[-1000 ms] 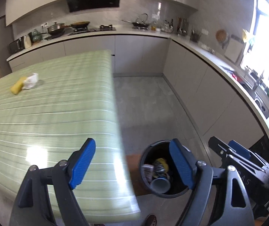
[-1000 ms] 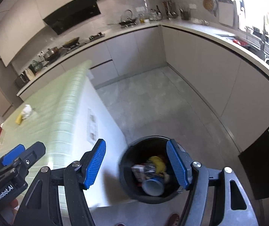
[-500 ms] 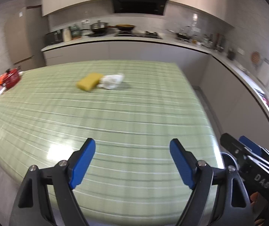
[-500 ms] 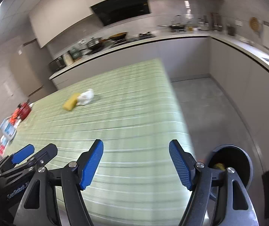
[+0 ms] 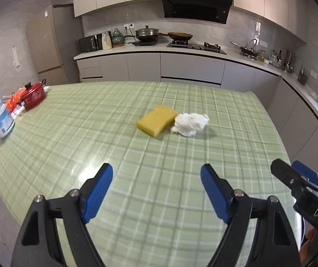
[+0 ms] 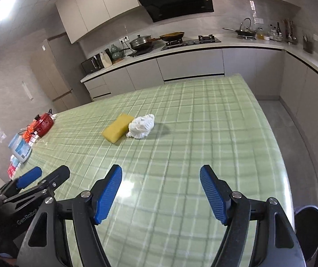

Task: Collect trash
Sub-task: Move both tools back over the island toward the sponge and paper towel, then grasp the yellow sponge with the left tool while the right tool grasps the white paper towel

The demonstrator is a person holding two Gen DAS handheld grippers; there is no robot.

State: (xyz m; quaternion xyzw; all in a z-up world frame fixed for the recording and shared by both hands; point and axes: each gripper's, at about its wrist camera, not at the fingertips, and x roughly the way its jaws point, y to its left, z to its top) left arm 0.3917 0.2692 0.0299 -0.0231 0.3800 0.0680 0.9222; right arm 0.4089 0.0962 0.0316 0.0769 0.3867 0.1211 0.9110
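Edges and clearance: the table [image 5: 74,133], under a green checked cloth, fills the lower part of both views. Its right edge runs from 1 o'clock down to 4 o'clock in the right wrist view, with bare grey floor [image 6: 297,138] beyond it. The near and central cloth is open. Clutter sits only along the left edge at 9 o'clock: a red pot [image 5: 33,95] and a white jar [image 5: 1,122].

Task items: a crumpled white tissue [image 5: 190,124] lies near the table's middle, touching the right side of a yellow sponge [image 5: 156,120], at 12 o'clock from the left gripper [image 5: 156,191]. From the right gripper [image 6: 160,194] the pair sits at 11 o'clock. The black trash bin [image 6: 310,229] shows at 4 o'clock in the right view, off the table's right edge on the floor.

Change since earlier: a second ago both cameras looked down into the bin; both now face across the table toward the tissue and sponge, which appear larger and more central.

Tool: the left gripper's jaws stand wide apart, empty, touching nothing. The right gripper's jaws are likewise wide and empty, a little wider than a second ago. Both hang above the near cloth, side by side.
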